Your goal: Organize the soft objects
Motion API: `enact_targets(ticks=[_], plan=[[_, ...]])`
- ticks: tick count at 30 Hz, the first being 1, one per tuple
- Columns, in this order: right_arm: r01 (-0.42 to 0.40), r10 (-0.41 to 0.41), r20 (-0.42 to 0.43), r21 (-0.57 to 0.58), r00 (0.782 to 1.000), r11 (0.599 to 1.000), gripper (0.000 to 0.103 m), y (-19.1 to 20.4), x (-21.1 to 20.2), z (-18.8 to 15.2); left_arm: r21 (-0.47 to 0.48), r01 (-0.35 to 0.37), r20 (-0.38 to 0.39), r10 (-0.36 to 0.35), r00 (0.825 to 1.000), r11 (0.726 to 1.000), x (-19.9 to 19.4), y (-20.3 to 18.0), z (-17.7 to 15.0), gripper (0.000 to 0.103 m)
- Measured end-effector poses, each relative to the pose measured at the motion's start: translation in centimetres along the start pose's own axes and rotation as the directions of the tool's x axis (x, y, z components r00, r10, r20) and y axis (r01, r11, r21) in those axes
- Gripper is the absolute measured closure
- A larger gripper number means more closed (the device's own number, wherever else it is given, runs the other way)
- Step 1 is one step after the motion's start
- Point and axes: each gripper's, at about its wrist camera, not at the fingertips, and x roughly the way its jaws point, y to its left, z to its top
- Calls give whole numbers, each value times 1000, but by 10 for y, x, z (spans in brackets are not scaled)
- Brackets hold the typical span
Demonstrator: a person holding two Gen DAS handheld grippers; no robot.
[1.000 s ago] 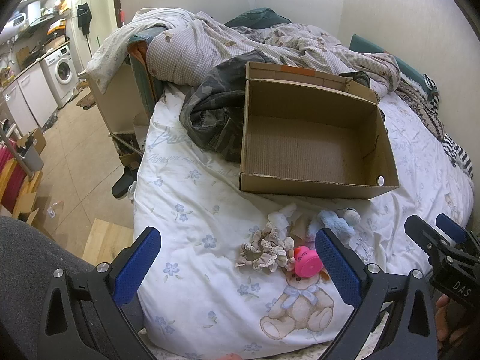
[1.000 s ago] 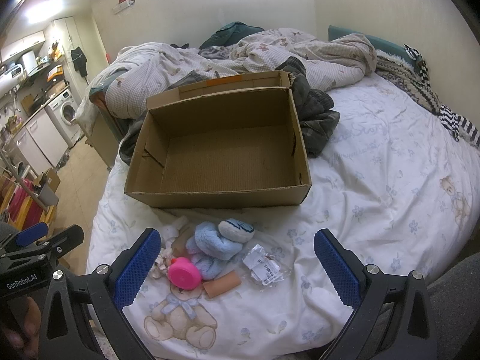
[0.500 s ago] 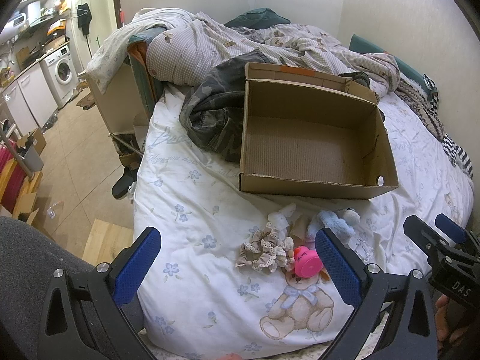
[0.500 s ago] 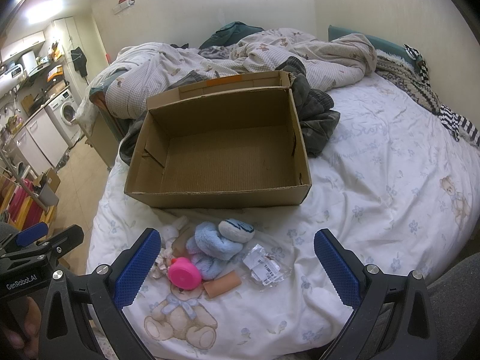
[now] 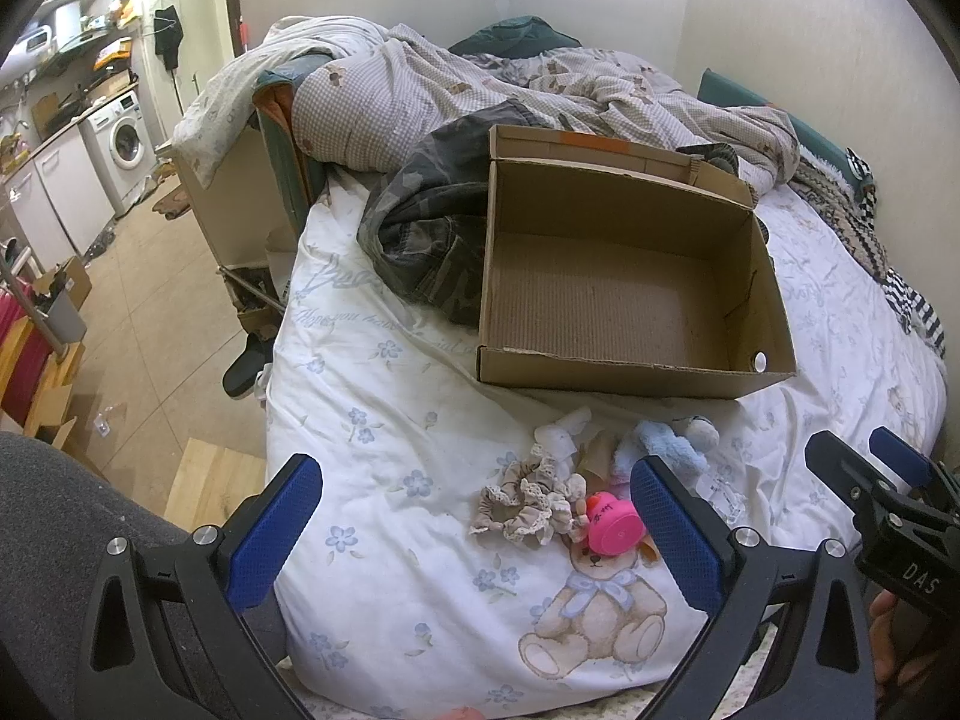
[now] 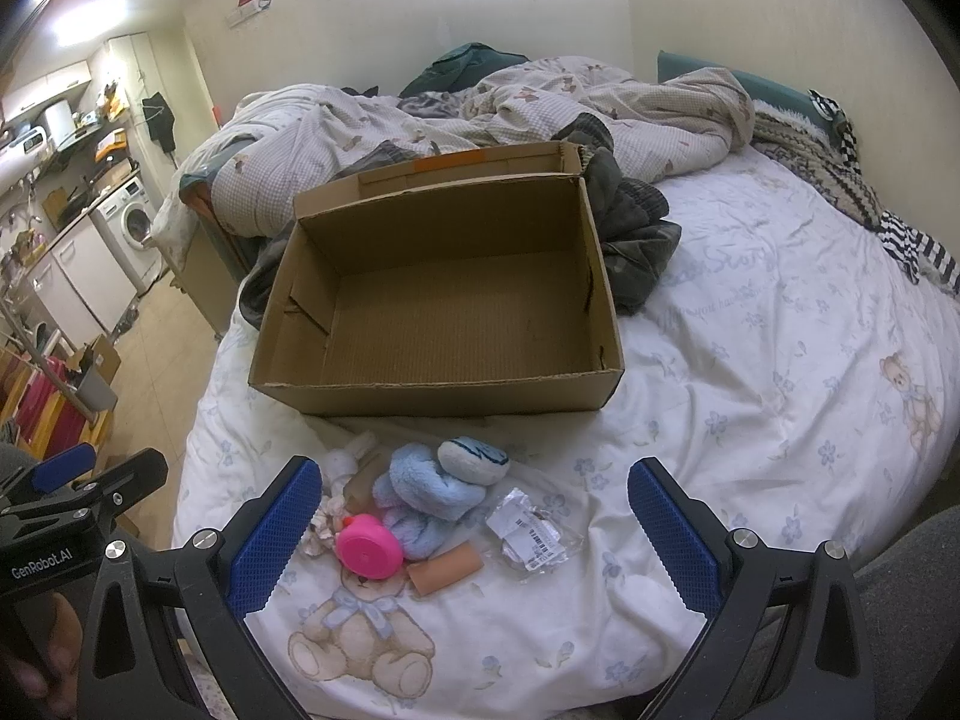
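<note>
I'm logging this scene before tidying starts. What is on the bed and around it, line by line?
cardboard box: one, brown, open and empty, mid-bed
plush toy: one, light blue, in front of the box
pink toy: one, beside the plush
scrunchie: one, beige, left of the pink toy
plastic packet: one, clear, right of the plush
tan cylinder: one, below the plush
camouflage garment: one, beside the box
washing machine: one, white, far left
left tongs: blue pads, open
right tongs: blue pads, open
</note>
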Motion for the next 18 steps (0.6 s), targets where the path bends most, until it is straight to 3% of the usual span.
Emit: enact_targets(ticks=[10,18], plan=[[-14,14,2,18,1000,1000,0,-3,-5,3,-13,-3,-5,3,1000,1000,-2,0,3,0],[-86,88,-50,44,995,995,0,-13,-4,24,14,-8,-21,9,1000,1000,-6,-3,17,0]])
